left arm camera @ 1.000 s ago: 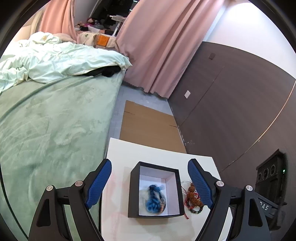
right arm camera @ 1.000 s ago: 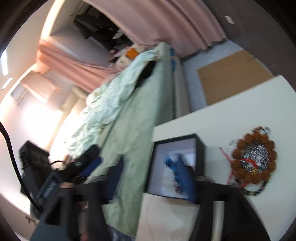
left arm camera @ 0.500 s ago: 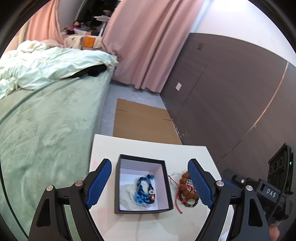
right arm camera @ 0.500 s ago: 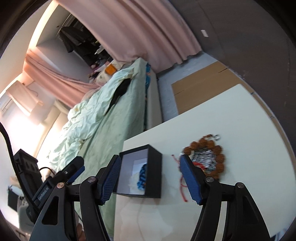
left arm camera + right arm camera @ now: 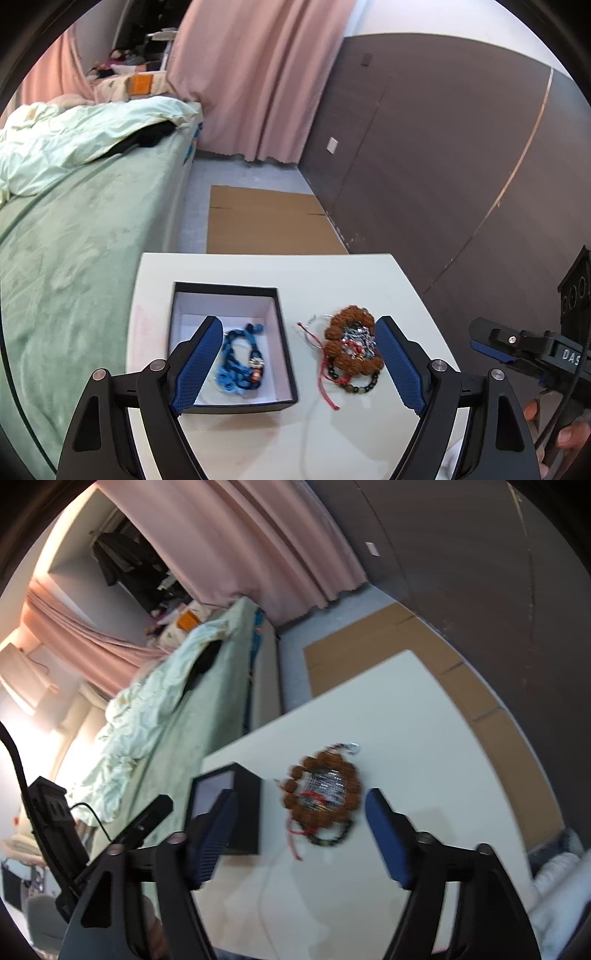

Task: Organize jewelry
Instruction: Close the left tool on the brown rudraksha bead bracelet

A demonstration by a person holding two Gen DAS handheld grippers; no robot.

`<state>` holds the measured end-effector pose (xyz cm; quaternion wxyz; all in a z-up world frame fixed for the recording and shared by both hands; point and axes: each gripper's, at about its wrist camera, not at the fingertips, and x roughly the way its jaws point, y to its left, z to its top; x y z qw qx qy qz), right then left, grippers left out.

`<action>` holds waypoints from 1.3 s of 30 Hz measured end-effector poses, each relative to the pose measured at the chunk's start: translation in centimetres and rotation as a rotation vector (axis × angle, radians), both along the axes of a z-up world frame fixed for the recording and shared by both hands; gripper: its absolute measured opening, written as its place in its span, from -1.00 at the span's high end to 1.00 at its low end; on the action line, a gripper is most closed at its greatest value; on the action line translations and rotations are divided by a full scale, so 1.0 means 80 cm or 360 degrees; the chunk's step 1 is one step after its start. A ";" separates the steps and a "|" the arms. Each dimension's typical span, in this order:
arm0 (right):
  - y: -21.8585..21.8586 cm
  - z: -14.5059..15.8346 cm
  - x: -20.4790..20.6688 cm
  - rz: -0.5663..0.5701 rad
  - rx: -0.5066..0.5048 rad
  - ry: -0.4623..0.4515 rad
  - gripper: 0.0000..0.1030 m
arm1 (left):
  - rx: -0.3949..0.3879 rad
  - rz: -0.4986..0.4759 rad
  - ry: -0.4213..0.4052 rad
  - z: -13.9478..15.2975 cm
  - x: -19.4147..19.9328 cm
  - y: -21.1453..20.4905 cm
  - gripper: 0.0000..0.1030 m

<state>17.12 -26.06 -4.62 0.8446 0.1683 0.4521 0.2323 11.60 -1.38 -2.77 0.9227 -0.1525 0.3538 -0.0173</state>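
A black jewelry box (image 5: 284, 332) with a white inside stands on the white table (image 5: 258, 269). A blue bracelet (image 5: 240, 362) lies in it. Right of the box lies a pile of jewelry (image 5: 351, 350): a brown bead bracelet, a silver chain, red cord and dark beads. My left gripper (image 5: 299, 365) is open and empty, held above the box and the pile. My right gripper (image 5: 299, 838) is open and empty, above the near edge of the pile (image 5: 325, 794), with the box (image 5: 243, 805) to its left.
A bed with a green cover (image 5: 74, 240) runs along the table's left side. Flat cardboard (image 5: 269, 225) lies on the floor beyond the table. A dark panelled wall (image 5: 443, 166) stands at the right. Pink curtains (image 5: 258, 81) hang behind.
Both grippers have drawn back and swung so the box and the pile sit between their fingers. The right gripper turned from over the box toward the pile. Nothing on the table moved.
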 end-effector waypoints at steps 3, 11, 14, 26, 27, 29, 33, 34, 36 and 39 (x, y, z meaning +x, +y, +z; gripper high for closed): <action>-0.020 -0.006 0.002 -0.0024 0.0005 0.0043 -0.58 | 0.0030 -0.0041 0.0023 -0.005 0.006 -0.015 -0.65; -0.052 -0.022 0.011 -0.0094 0.0044 0.0164 -0.58 | 0.0046 -0.0110 0.0048 -0.014 0.014 -0.041 -0.61; -0.061 -0.031 0.018 -0.0130 0.0068 0.0226 -0.58 | 0.0034 -0.0145 0.0090 -0.022 0.022 -0.050 -0.31; -0.073 -0.060 0.044 -0.0212 0.0150 0.0393 -0.58 | 0.0001 -0.0142 0.0258 -0.049 0.069 -0.073 0.23; -0.075 -0.060 0.046 -0.0211 0.0153 0.0396 -0.58 | 0.0020 -0.0140 0.0274 -0.051 0.074 -0.075 0.23; -0.075 -0.062 0.051 -0.0213 0.0148 0.0405 -0.58 | 0.0073 -0.0135 0.0316 -0.057 0.084 -0.082 0.28; -0.074 -0.065 0.060 -0.0206 0.0163 0.0431 -0.58 | 0.0142 -0.0137 0.0381 -0.069 0.101 -0.089 0.36; -0.074 -0.066 0.062 -0.0202 0.0164 0.0434 -0.58 | 0.0151 -0.0138 0.0393 -0.072 0.103 -0.090 0.37; -0.071 -0.066 0.063 -0.0188 0.0162 0.0433 -0.58 | 0.0175 -0.0146 0.0417 -0.077 0.107 -0.092 0.39; -0.067 -0.065 0.065 -0.0159 0.0159 0.0432 -0.58 | 0.0248 -0.0137 0.0443 -0.086 0.113 -0.098 0.39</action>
